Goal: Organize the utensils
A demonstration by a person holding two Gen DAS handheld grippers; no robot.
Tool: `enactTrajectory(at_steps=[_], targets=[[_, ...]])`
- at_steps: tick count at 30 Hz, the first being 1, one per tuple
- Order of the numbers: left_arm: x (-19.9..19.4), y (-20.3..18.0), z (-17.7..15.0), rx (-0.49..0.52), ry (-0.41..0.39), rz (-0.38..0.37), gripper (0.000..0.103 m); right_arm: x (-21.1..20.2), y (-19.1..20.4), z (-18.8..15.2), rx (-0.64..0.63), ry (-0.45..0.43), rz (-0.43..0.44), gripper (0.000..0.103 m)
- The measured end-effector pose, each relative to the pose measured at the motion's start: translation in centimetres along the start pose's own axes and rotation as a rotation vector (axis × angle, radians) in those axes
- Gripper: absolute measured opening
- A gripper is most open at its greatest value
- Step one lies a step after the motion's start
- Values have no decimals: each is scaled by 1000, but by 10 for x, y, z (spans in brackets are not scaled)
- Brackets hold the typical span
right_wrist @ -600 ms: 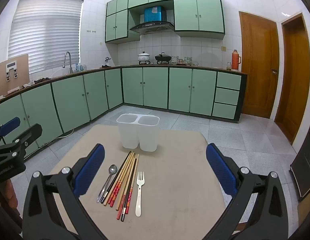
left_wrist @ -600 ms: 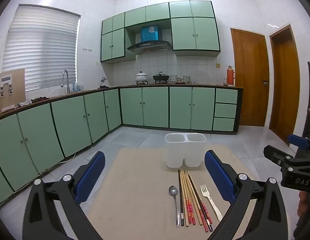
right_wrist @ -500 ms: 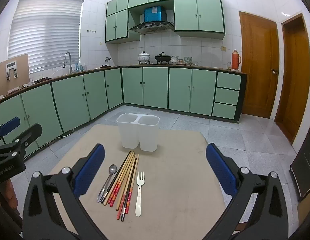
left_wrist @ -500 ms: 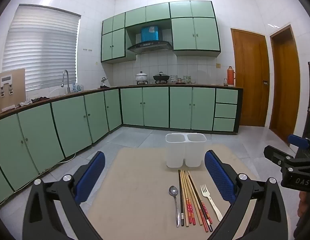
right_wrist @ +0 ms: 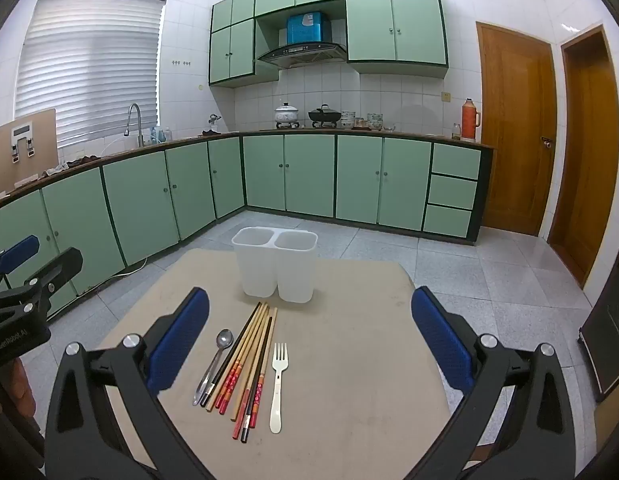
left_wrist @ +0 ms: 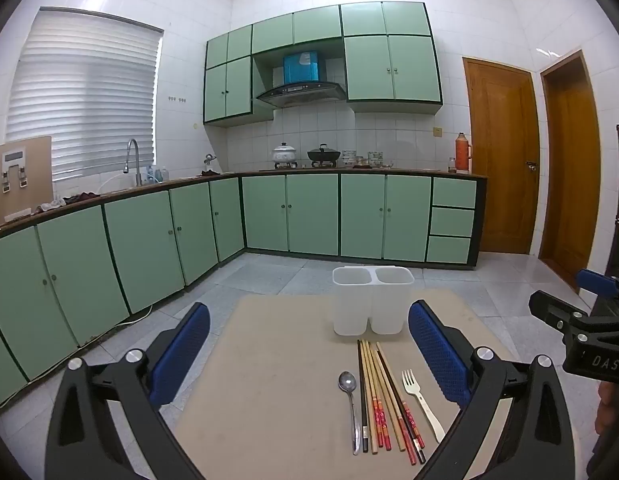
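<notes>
- Green-cabinet kitchen, white tile walls; the work happens on a tan table (right_wrist: 349, 360) standing on the tiled floor.
- Left gripper (left_wrist: 309, 350) hovers over the table's near edge, its blue-padded fingers spread wide with nothing between them.
- Right gripper (right_wrist: 309, 338) is likewise spread wide and empty, held above the near side of the table.
- Just ahead of both lie the utensils in a row, handles toward the cameras: a metal spoon (right_wrist: 213, 364) on the left, a bundle of chopsticks (right_wrist: 245, 364) in the middle, a white plastic fork (right_wrist: 277, 384) on the right.
- Beyond their tips stands a white two-compartment holder (right_wrist: 274, 265), upright, with nothing showing above either rim.
- Nothing has been sorted yet, judging by the layout; the first pick is still to come.
- Risks: the chopsticks lie touching and partly crossed, so a pinch may catch several or scatter them; the thin spoon and fork lie flat, so the fingers may slide over them or push them off the near edge; the holder looks light and could tip if a utensil strikes its rim.
</notes>
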State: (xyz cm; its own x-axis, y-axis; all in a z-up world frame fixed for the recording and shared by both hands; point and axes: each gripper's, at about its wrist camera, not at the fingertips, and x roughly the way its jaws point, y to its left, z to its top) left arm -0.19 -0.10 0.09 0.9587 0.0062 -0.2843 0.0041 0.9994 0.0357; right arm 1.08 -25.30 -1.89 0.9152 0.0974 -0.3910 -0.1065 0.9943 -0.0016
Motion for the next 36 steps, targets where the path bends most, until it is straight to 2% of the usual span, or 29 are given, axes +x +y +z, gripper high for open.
enactTrajectory(at_steps=[36], targets=[[1,3,2,1,-5,2,97,-2,-4,3,1,-2,0,98]])
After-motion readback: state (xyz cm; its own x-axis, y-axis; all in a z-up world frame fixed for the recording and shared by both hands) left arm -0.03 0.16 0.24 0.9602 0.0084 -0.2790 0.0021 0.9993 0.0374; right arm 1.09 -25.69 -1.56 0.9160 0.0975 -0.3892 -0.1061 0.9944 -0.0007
